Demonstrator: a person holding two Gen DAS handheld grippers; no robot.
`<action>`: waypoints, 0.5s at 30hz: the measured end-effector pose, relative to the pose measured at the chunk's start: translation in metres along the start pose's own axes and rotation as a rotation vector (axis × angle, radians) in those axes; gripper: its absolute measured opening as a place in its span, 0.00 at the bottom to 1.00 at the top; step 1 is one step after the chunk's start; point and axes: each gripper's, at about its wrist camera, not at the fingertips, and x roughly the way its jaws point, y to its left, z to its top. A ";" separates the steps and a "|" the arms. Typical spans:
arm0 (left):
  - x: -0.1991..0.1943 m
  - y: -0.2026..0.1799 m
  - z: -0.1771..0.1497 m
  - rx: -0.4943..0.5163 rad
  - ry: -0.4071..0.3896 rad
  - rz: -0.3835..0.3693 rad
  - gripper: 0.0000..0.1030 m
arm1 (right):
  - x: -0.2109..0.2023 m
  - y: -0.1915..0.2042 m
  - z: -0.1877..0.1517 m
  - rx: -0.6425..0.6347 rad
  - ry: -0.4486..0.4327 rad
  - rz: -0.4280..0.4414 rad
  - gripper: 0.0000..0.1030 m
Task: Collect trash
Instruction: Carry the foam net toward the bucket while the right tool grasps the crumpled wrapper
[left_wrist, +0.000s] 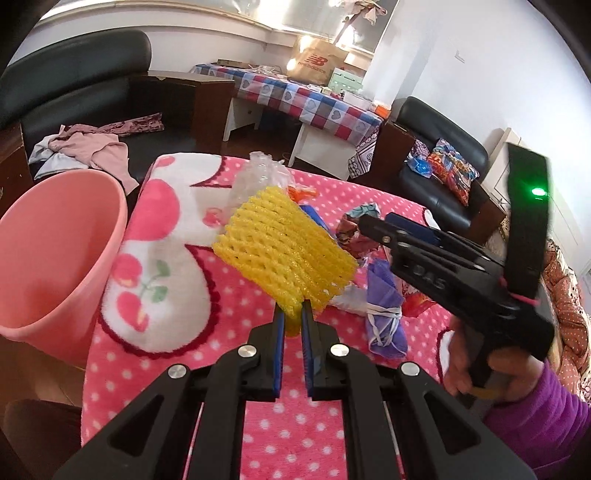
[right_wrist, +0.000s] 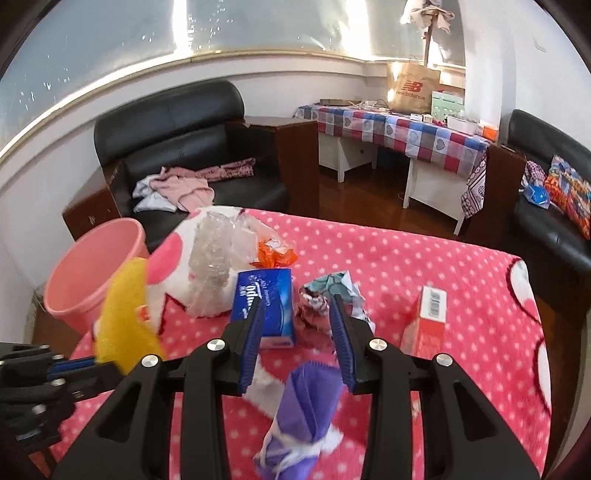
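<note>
Yellow foam net (left_wrist: 284, 251), pinched only by its bottom edge in the left hand-held gripper (left_wrist: 293, 321) right of the pink bin (left_wrist: 55, 251), could slip before reaching it, while the right hand-held gripper (right_wrist: 297, 314) hangs open.

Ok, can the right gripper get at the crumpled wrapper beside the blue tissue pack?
Probably yes: the right gripper is open, the crumpled wrapper lies just ahead between its fingers, nothing covering it.

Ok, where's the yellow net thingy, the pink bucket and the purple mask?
yellow foam net (left_wrist: 284, 245), left wrist view, middle of its mesh.
pink bucket (right_wrist: 92, 269), right wrist view, inside wall below the rim.
purple mask (right_wrist: 310, 398), right wrist view, middle of its folded cloth.
</note>
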 end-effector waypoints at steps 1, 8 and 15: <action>0.000 0.002 0.000 -0.002 -0.001 -0.001 0.07 | 0.006 0.000 0.000 -0.005 0.011 -0.007 0.36; -0.001 0.007 -0.001 -0.020 0.001 -0.006 0.07 | 0.011 -0.006 0.001 0.007 0.011 -0.046 0.27; -0.009 0.006 -0.001 -0.004 -0.027 -0.006 0.07 | -0.003 -0.020 -0.002 0.071 0.007 -0.032 0.18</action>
